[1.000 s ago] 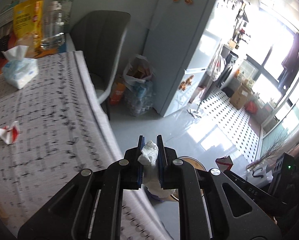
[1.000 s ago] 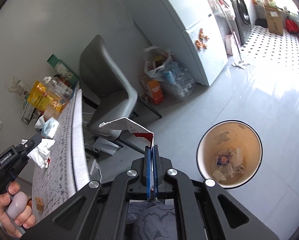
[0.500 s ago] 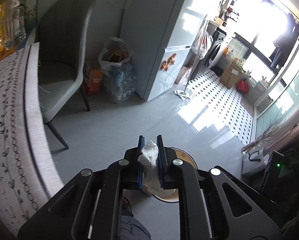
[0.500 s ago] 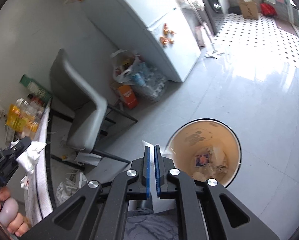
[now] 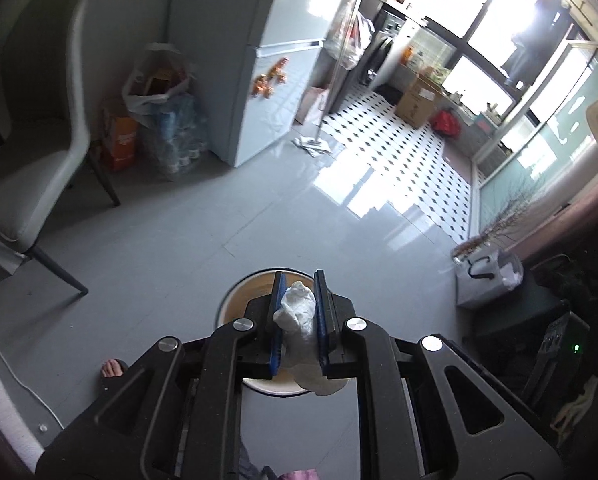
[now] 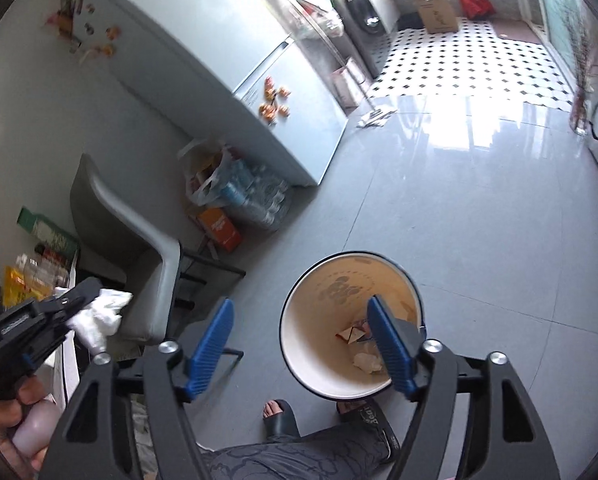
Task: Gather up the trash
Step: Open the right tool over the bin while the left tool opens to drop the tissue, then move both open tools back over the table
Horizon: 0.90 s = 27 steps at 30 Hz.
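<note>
Glossy grey floor [image 5: 171, 240], grey chair [image 5: 39, 152], pale fridge [image 6: 219, 60], sunlit checkered tiles [image 5: 399, 152], bright windows [image 5: 499, 40]

Glossy grey tiled floor [image 6: 479, 208] under a round bin [image 6: 299, 344], grey chair [image 5: 31, 184], fridge [image 6: 227, 60] and orange box [image 6: 221, 229].

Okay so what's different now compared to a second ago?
The right gripper has opened and let go of its red-and-white wrapper, which now appears to lie in the trash bin. The left gripper swung from the table to above the bin, still clamping the crumpled tissue.
</note>
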### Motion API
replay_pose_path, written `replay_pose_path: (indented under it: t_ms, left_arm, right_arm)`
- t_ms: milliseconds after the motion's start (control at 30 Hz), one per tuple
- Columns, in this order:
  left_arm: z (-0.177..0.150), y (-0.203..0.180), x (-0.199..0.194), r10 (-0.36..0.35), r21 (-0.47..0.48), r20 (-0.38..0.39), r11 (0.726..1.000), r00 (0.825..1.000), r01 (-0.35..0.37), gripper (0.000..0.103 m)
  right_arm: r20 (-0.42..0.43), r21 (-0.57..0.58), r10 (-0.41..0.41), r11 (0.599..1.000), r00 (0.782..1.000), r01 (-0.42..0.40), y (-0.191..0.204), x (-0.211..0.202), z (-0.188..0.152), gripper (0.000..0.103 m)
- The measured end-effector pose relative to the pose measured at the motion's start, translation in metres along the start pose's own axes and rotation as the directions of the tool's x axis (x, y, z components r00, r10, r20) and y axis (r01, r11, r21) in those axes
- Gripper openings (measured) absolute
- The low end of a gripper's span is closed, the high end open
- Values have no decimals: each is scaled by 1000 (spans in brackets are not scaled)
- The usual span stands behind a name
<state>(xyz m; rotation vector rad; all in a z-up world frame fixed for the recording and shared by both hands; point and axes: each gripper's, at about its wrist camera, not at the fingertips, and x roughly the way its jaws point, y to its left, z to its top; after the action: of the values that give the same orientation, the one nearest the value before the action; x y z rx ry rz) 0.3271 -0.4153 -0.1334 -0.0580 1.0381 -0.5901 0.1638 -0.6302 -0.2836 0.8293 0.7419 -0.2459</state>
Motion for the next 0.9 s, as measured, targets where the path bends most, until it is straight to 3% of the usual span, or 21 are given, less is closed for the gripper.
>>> replay_pose_path:
  t_ms: [67, 100, 133, 233, 400, 567, 900]
  left_arm:
    - [6, -13, 6, -43, 16, -23, 999, 999, 43, 31]
    - [8, -17, 6, -52, 20, -19, 998, 998, 52, 56]
    - [10, -21, 2, -57, 22, 8, 998, 998, 57, 75]
    - [12, -27, -10, -47, 41, 52, 998, 998, 45, 87]
    - [9, -9, -33, -18, 15, 79, 1000, 997, 17, 92]
    - [-2, 28, -77, 53, -27, 148, 998, 988, -50, 97]
    - [-36, 102, -165, 163, -153, 243, 980, 956, -128, 97]
  right_arm:
    - [18, 6, -13, 1000, 1000, 13, -6, -10, 0, 76]
    - [21, 8, -19, 1000, 1000, 19, -10, -14, 0, 76]
    - [18, 8, -24, 1000, 1000, 24, -13, -16, -2, 76]
    - [16, 14, -30, 999, 999, 30, -22, -22, -3, 76]
    - [25, 8, -19, 1000, 1000, 18, -18, -31, -4, 80]
    - [35, -37, 22, 999, 999, -21, 10, -36, -6, 95]
    - [12, -117, 92, 989, 996, -90, 82, -41, -29, 96]
